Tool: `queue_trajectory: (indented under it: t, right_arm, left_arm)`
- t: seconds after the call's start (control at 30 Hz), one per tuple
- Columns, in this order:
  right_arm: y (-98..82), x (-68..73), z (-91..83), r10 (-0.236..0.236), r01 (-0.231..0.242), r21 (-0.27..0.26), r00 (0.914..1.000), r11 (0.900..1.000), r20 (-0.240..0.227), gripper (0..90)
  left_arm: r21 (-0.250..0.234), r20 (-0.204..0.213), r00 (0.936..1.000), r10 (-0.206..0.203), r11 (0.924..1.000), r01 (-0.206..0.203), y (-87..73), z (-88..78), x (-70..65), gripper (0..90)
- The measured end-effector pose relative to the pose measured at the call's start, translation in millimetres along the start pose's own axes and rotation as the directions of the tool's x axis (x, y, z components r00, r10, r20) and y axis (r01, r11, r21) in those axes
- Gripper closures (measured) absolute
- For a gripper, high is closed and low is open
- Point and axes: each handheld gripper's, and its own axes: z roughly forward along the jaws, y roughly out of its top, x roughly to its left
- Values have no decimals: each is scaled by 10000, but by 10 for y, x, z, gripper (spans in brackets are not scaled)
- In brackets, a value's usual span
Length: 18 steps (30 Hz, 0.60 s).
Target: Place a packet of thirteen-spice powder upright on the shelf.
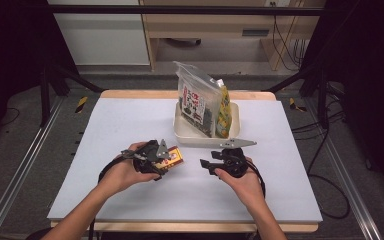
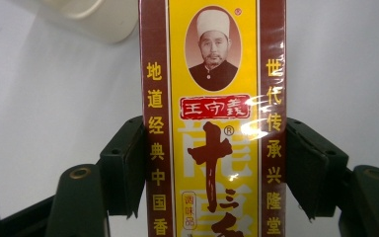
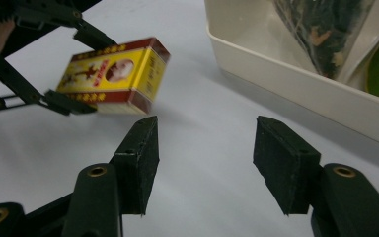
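I read the yellow-and-maroon box (image 2: 212, 118) up close: 王守義 on its red banner, big 十三 below, 地道经典中国香 down the left strip, 世代传承兴隆堂 down the right, 调味品 in a small tag. The bags' (image 1: 196, 102) print looks too small to read.

Pale wooden desk (image 1: 205, 25) beyond grey floor (image 1: 25, 125), black frame bars (image 1: 180, 9) overhead

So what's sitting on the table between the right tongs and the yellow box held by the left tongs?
Nothing: the stretch from the right tongs to the yellow box in the left tongs is bare white table, clearest in the right gripper view.
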Motion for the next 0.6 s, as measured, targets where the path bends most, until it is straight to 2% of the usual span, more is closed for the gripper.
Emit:
queue_trajectory:
  t: [0.1, 0.23, 0.3, 0.43, 0.6]
  right_arm:
    - [9, 20, 32, 34, -33, 92, 9999, 10000, -155, 434]
    - [22, 47, 72, 144, -137, 149, 9985, 9998, -520, 427]
    - [42, 85, 101, -2, 20, 357, 9988, 9994, -498, 418]
    - [82, 150, 176, 128, -89, 579, 9976, 9983, -679, 415]
    - [111, 162, 296, 427, -355, 788, 9949, 9963, -916, 412]
  left_arm:
    - [-127, -25, 9993, 374, 9992, -374, 59, 42, -91, 322]
    - [-555, -107, 9978, 654, 9963, -659, 86, 73, -179, 321]
    - [-692, -169, 9963, 839, 9940, -849, 79, 89, -209, 321]
    - [-930, -225, 9944, 1033, 9901, -1049, 72, 91, -253, 321]
    - [-1123, -303, 9943, 1020, 9881, -1048, 71, 70, -268, 321]
